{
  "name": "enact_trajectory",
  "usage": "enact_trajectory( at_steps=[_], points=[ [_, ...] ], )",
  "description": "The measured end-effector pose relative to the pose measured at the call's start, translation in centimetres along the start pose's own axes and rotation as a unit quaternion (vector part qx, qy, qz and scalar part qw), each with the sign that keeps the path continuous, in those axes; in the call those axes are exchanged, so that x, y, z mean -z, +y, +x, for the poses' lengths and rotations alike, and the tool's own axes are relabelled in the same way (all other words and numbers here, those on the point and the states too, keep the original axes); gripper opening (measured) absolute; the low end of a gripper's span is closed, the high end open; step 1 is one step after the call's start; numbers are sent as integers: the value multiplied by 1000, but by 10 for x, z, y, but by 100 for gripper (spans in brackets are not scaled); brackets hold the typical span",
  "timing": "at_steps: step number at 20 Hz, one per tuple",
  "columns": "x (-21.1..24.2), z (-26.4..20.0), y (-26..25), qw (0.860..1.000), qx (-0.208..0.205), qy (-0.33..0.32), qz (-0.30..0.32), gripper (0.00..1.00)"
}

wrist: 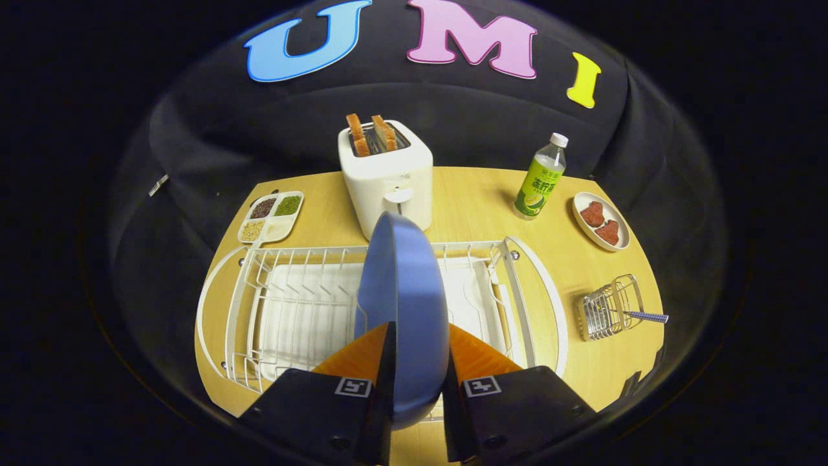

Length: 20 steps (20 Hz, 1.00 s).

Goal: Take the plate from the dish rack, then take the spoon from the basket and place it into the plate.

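A blue plate (pixel 402 285) stands on edge between my two fingers, over the white wire dish rack (pixel 284 304). My gripper (pixel 417 336) is shut on the plate's near rim, one finger on each face. The plate's far edge reaches up in front of the toaster. Off to the right of the rack, a small wire basket (pixel 611 309) lies on the wooden table, with a blue-checked spoon handle (pixel 649 316) sticking out of its right side. The spoon's bowl is hidden inside the basket.
A white toaster (pixel 387 178) with two slices of toast stands behind the rack. A divided tray of grains (pixel 272 217) sits at the back left. A green bottle (pixel 540 178) and a small dish with red pieces (pixel 601 221) are at the back right.
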<state>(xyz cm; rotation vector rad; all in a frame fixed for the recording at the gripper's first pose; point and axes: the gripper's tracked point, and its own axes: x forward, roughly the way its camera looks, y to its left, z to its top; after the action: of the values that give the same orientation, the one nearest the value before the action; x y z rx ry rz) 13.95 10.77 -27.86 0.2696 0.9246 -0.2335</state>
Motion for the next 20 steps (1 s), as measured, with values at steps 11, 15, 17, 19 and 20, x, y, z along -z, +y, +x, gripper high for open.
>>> enact_trajectory(
  at_steps=[11,15,17,19,20],
  points=[
    [-42,-25,-11,995,61,-41,-72,30],
    [-41,-40,-21,999,21,-48,-9,29],
    [-37,-52,-28,999,-7,-51,14,30],
    [-31,-68,-27,996,-57,-57,24,29],
    [-27,-77,-32,995,-76,-59,25,30]
  ],
)
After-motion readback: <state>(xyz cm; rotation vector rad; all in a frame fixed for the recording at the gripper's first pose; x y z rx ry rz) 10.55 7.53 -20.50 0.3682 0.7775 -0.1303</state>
